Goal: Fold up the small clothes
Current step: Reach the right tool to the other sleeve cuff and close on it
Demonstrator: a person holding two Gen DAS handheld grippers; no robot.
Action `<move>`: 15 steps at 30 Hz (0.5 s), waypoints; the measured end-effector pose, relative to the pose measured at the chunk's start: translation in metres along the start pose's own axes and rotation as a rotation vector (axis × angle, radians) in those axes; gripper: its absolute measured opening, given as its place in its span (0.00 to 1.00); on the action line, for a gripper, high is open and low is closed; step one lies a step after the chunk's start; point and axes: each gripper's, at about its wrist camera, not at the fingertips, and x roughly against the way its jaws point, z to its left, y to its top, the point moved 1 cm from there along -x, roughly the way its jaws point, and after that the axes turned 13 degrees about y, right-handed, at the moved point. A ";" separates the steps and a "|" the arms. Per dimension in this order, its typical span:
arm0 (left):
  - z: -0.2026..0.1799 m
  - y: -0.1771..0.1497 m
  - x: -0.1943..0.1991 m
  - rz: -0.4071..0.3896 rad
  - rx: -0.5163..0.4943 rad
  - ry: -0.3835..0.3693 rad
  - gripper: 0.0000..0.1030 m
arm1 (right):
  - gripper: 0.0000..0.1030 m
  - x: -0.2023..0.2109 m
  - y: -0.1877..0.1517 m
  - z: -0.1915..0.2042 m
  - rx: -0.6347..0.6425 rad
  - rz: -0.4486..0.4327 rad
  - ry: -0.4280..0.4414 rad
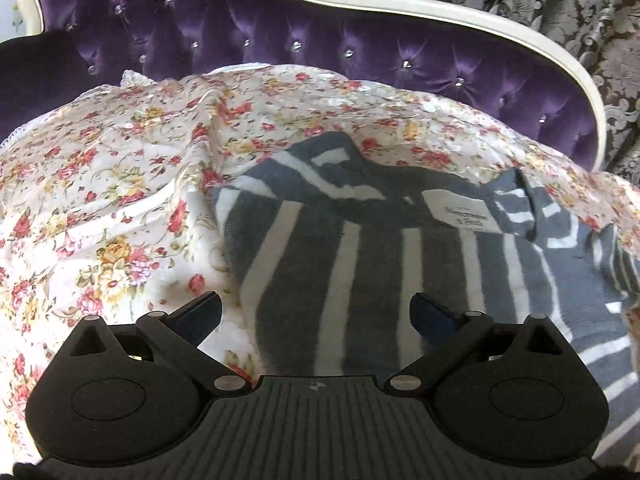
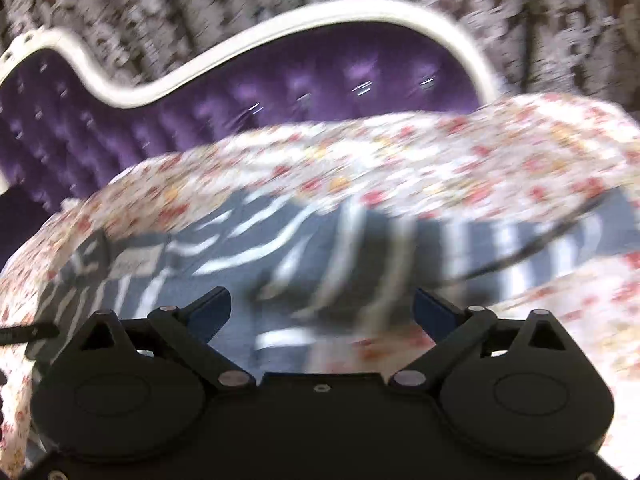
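Observation:
A grey garment with white stripes [image 1: 360,264] lies spread on the floral bedspread [image 1: 120,200], with a white neck label [image 1: 464,212] showing near its far end. My left gripper [image 1: 318,312] is open and empty, just above the garment's near left part. In the right wrist view, which is motion-blurred, the same striped garment [image 2: 320,256] lies rumpled on the bedspread [image 2: 440,152]. My right gripper [image 2: 322,308] is open and empty, just above the garment's near edge.
A purple tufted headboard [image 1: 280,40] with a white curved frame [image 1: 400,8] stands behind the bed; it also shows in the right wrist view [image 2: 200,120]. A grey patterned curtain [image 1: 560,12] hangs beyond it. A dark thin object [image 2: 28,334] shows at the left edge.

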 end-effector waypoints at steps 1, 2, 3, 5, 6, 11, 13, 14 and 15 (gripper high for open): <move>-0.001 0.000 0.002 -0.003 0.002 -0.008 0.98 | 0.95 0.009 0.005 -0.009 -0.012 -0.010 -0.021; -0.003 -0.001 0.004 -0.005 0.004 -0.018 0.98 | 0.95 0.018 0.009 -0.020 -0.029 -0.023 -0.046; -0.004 -0.002 0.006 -0.008 0.004 -0.029 0.98 | 0.95 0.026 0.012 -0.029 -0.045 -0.033 -0.070; -0.007 -0.004 0.011 -0.013 -0.003 -0.046 0.98 | 0.95 0.042 0.018 -0.054 -0.078 -0.061 -0.132; -0.009 -0.005 0.013 -0.016 -0.007 -0.051 0.98 | 0.94 0.048 0.021 -0.066 -0.091 -0.072 -0.166; -0.018 -0.009 0.023 -0.057 -0.037 -0.067 0.98 | 0.69 0.070 0.028 -0.133 -0.204 -0.087 -0.299; -0.022 -0.009 0.027 -0.076 -0.056 -0.065 0.98 | 0.69 0.073 0.029 -0.158 -0.279 -0.097 -0.325; -0.023 -0.010 0.028 -0.086 -0.064 -0.063 0.98 | 0.69 0.073 0.029 -0.168 -0.310 -0.104 -0.333; -0.024 -0.010 0.030 -0.098 -0.071 -0.060 0.98 | 0.69 0.072 0.028 -0.176 -0.336 -0.111 -0.339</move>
